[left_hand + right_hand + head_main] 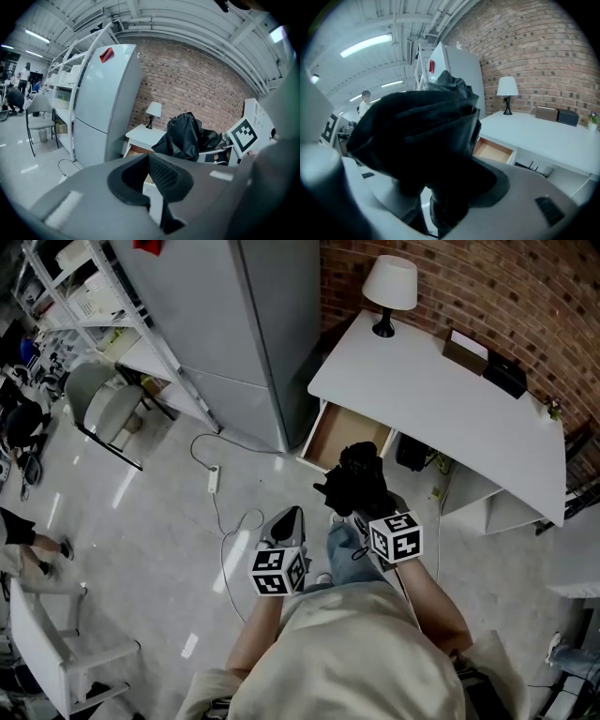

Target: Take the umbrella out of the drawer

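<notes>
head view — right tool (364, 514) tight on black umbrella (358, 479) near the open drawer (342, 433); left tool (293, 514) closed, empty — fridge (253, 324) nearby

White desk (431, 409) with lamp (391, 284), brown box (465, 352), black box (506, 377)

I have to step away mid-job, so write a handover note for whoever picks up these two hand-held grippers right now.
Left hand-held gripper: shut, nothing in it.
Right hand-held gripper: shut on the black umbrella, held in the air in front of the white desk.
Drawer: open; the part in view looks bare.
Done: umbrella is out of the drawer.
Left: probably just set the umbrella down, perhaps on the desk.
</notes>
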